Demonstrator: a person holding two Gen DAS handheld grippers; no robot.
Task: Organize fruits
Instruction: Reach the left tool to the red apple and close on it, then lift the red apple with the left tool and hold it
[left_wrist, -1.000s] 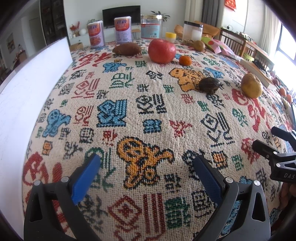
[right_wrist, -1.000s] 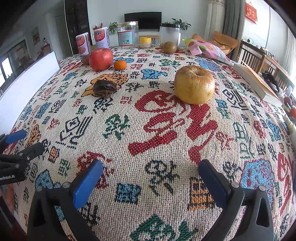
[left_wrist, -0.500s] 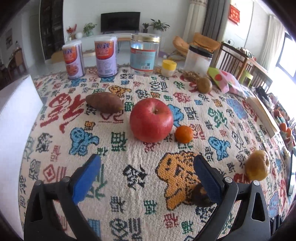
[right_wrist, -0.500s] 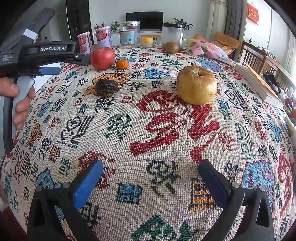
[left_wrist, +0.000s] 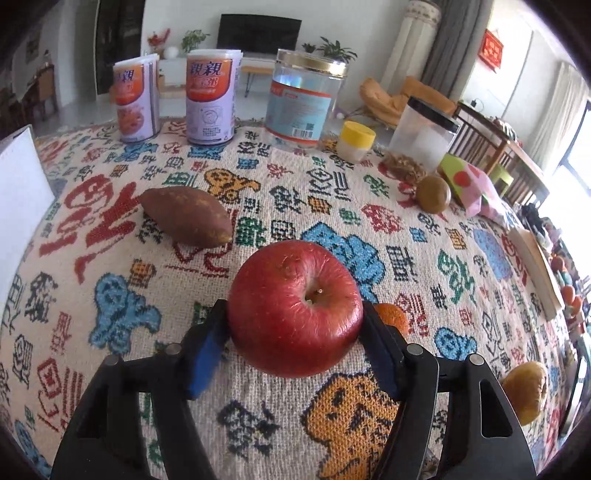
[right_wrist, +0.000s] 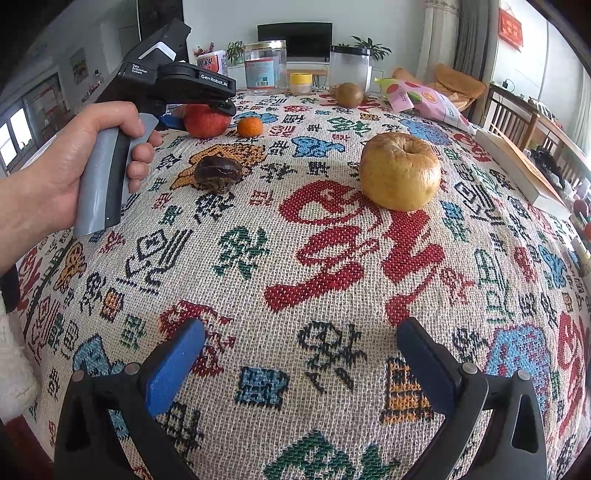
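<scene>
A red apple (left_wrist: 295, 314) sits on the patterned tablecloth (left_wrist: 110, 277). My left gripper (left_wrist: 294, 312) is closing on it, with a pad touching each side. A mandarin (left_wrist: 391, 317) peeks out just behind the right finger. The right wrist view shows a hand (right_wrist: 74, 162) holding that gripper over the apple (right_wrist: 207, 123). A sweet potato (left_wrist: 186, 216) lies to the back left. My right gripper (right_wrist: 301, 332) is open over bare cloth. Ahead of it are a yellow apple (right_wrist: 400, 171), a dark fruit (right_wrist: 218, 172) and a kiwi (right_wrist: 349, 95).
Two cans (left_wrist: 210, 99), a clear jar (left_wrist: 303, 99), a small yellow-lidded jar (left_wrist: 356, 142) and a black-lidded container (left_wrist: 424, 134) line the far edge. A snack bag (right_wrist: 424, 101) and a book (right_wrist: 517, 166) lie at the right. A white board (left_wrist: 18, 184) stands at the left.
My left gripper has travelled forward across the table to the red apple, and its jaws have come in around it. The right gripper has stayed still and open.
</scene>
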